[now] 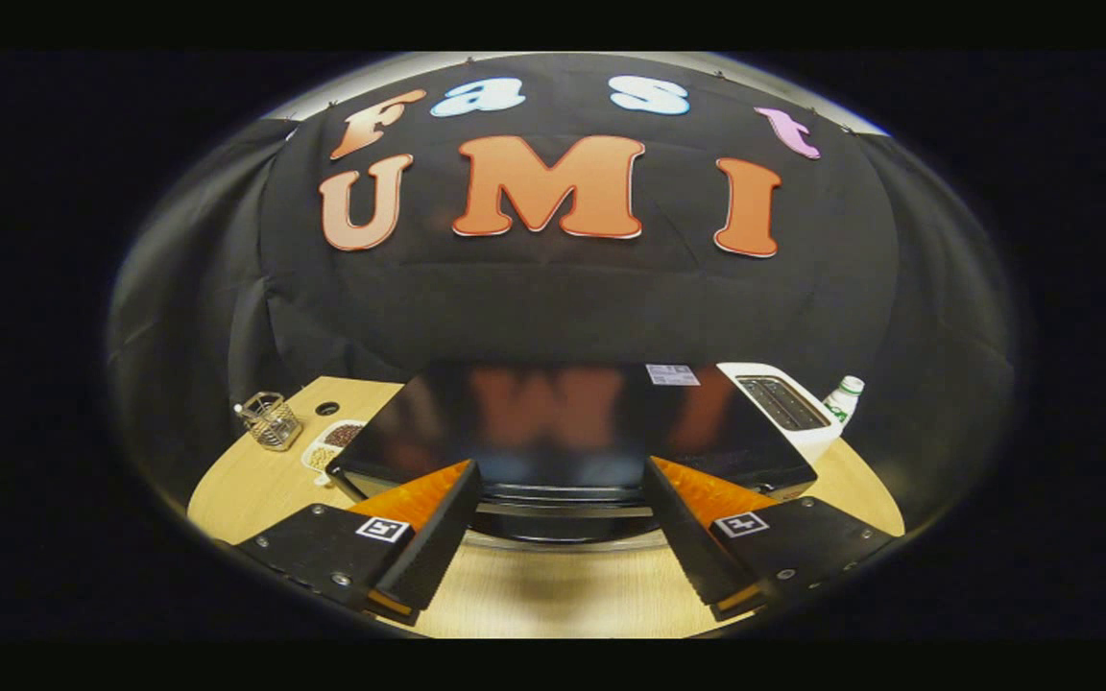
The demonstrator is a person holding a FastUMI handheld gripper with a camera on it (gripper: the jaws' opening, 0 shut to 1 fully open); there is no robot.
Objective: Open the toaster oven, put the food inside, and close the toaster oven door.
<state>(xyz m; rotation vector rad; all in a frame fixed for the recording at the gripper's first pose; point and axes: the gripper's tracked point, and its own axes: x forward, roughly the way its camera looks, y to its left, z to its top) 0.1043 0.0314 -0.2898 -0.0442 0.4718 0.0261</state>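
Observation:
The toaster oven [563, 422] is a glossy black box on the wooden table [553, 600], and I look down on its shiny top from above its front. My gripper [561, 470] is open wide, its two black fingers reaching to the oven's front top edge. Between the fingers lies the upper front of the oven, with a dark bar and a chrome strip [563, 542] running across it. The fingers touch nothing that I can make out. The oven door looks closed, though most of its face is hidden below the top edge.
A white pop-up toaster [788, 408] stands right of the oven, with a green-capped bottle [843, 398] behind it. To the left are a wire basket [270, 419] and a white dish of beans [332, 443]. Bare table lies under the fingers.

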